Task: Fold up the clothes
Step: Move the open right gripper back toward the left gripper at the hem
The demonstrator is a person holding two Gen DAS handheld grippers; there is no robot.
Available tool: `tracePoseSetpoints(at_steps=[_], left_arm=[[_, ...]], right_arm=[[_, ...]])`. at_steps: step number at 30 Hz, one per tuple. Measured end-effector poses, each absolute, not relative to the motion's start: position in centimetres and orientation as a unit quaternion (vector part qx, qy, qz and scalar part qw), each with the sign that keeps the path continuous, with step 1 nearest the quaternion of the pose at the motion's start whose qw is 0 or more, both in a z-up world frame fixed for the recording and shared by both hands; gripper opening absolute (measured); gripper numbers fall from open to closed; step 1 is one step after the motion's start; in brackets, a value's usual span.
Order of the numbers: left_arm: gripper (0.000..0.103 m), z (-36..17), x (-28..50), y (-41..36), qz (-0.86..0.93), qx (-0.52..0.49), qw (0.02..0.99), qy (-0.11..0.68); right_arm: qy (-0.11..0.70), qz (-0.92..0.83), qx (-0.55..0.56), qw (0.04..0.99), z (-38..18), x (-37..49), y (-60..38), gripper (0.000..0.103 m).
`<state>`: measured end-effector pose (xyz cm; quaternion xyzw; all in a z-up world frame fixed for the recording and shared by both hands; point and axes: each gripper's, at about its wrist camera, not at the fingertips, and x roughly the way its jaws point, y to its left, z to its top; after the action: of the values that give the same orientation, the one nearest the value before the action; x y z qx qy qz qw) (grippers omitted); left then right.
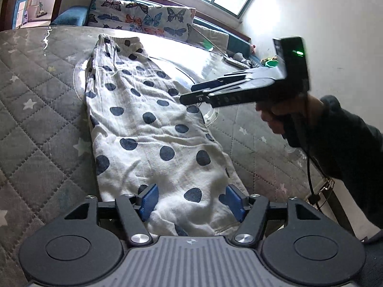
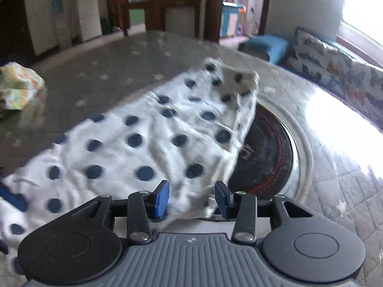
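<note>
Both grippers agape: left gripper (image 1: 190,202) straddles polka-dot garment's (image 1: 153,129) hem; right gripper (image 2: 192,199) could snag only one layer.

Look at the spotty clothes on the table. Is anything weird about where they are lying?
Yes. The polka-dot garment lies partly over a round built-in hob set in the quilted table cover; its dark disc and metal rim poke out beside the cloth. That is an odd place to fold clothes. A second crumpled garment sits apart.
</note>
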<state>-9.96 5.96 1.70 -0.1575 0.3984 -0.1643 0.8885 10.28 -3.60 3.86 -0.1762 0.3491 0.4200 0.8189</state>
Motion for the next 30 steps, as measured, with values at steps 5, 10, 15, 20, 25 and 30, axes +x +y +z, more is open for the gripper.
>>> tracePoseSetpoints(at_steps=[5, 10, 15, 20, 25, 30], left_arm=[[0.067, 1.8, -10.2, 6.0, -0.163, -0.153, 0.889, 0.399], [0.071, 2.4, -11.1, 6.3, -0.161, -0.152, 0.894, 0.389], [0.070, 3.6, -12.2, 6.5, -0.157, -0.147, 0.903, 0.372], [0.060, 4.3, -13.6, 6.8, -0.159, -0.140, 0.909, 0.359], [0.036, 3.6, -13.6, 7.0, -0.162, -0.140, 0.903, 0.373], [0.032, 2.6, -13.7, 7.1, -0.155, -0.139, 0.894, 0.396]], right_arm=[[0.335, 0.476, -0.166, 0.796, 4.8, 6.9, -3.2, 0.050], [0.356, 0.476, -0.192, 0.781, 3.2, 5.2, -3.7, 0.050], [0.345, 0.466, -0.193, 0.792, 4.0, 3.9, -5.2, 0.050], [0.330, 0.508, -0.166, 0.778, 5.8, 1.7, -5.1, 0.050], [0.326, 0.547, -0.155, 0.756, 6.1, -0.7, -3.9, 0.050], [0.338, 0.568, -0.174, 0.730, 5.0, -2.4, -2.8, 0.050]])
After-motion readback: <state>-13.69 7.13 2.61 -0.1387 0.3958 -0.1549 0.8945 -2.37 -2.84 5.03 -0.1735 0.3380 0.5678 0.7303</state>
